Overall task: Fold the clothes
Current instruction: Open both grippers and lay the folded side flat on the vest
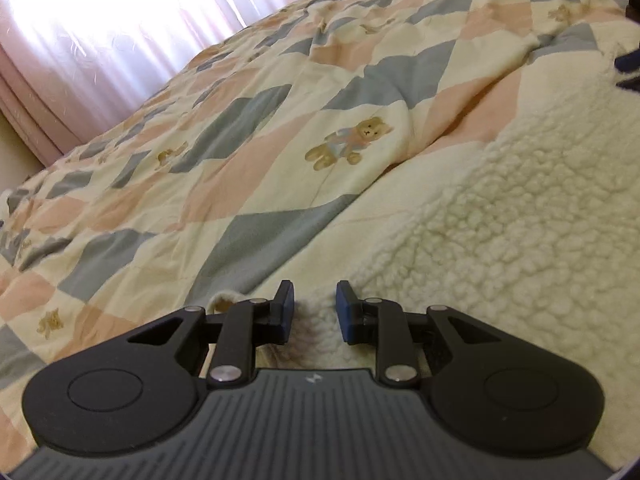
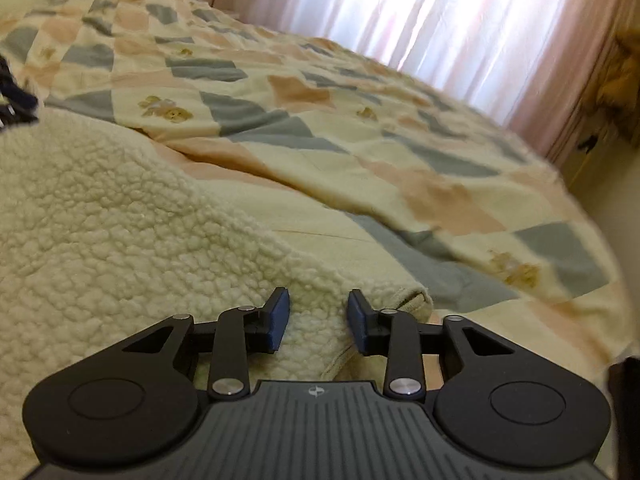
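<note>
Both the left gripper (image 1: 313, 311) and right gripper (image 2: 316, 320) are straddling the cream fleece garment's (image 1: 500, 220) near edge on the patchwork quilt (image 1: 240, 128), jaws parted and gripping nothing, so closing shallowly is risking thick pile slipping free mid-fold.

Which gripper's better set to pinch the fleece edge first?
Right, probably. The right gripper is open with the fleece garment's hemmed edge running between its pads. The left gripper, also open, straddles plain pile, and the only hem showing lies outside its left finger.
</note>
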Motion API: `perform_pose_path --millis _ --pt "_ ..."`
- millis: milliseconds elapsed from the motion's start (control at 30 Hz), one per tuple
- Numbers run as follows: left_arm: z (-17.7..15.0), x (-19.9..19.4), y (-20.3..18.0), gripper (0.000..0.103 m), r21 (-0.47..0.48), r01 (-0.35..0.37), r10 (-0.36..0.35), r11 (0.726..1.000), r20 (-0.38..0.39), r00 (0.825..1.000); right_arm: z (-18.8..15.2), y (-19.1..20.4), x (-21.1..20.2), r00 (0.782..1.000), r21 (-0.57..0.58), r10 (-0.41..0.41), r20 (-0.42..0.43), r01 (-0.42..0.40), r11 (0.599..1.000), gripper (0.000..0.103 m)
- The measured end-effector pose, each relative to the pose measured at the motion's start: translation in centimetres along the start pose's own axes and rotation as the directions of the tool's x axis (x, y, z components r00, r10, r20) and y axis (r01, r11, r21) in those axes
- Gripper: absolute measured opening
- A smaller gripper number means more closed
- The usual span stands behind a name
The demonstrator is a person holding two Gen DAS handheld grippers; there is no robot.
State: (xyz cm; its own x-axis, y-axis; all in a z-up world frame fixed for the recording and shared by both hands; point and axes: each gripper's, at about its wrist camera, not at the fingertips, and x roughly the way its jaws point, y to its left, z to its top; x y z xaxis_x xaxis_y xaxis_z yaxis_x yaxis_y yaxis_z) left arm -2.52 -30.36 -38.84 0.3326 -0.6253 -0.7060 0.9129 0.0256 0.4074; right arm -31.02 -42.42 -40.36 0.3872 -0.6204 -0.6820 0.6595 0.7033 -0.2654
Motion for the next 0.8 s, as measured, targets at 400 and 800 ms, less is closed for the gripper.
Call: perform_pose_path --millis 400,800 --pt "-4.9 -14.7 -2.0 0.021 -0.141 0.149 -0.161 0.979 -0.076 0.984 -2.1 4.0 -13.8 0.990 -0.012 0.141 -0.011 -0.141 0.990 0.035" --pt "-7.9 -16.0 -7.8 0.021 -0.277 0.045 -0.139 0.960 -0.329 0.934 -6.1 7.8 -17.5 0.970 0.115 0.195 -0.147 -0.179 0.977 0.038"
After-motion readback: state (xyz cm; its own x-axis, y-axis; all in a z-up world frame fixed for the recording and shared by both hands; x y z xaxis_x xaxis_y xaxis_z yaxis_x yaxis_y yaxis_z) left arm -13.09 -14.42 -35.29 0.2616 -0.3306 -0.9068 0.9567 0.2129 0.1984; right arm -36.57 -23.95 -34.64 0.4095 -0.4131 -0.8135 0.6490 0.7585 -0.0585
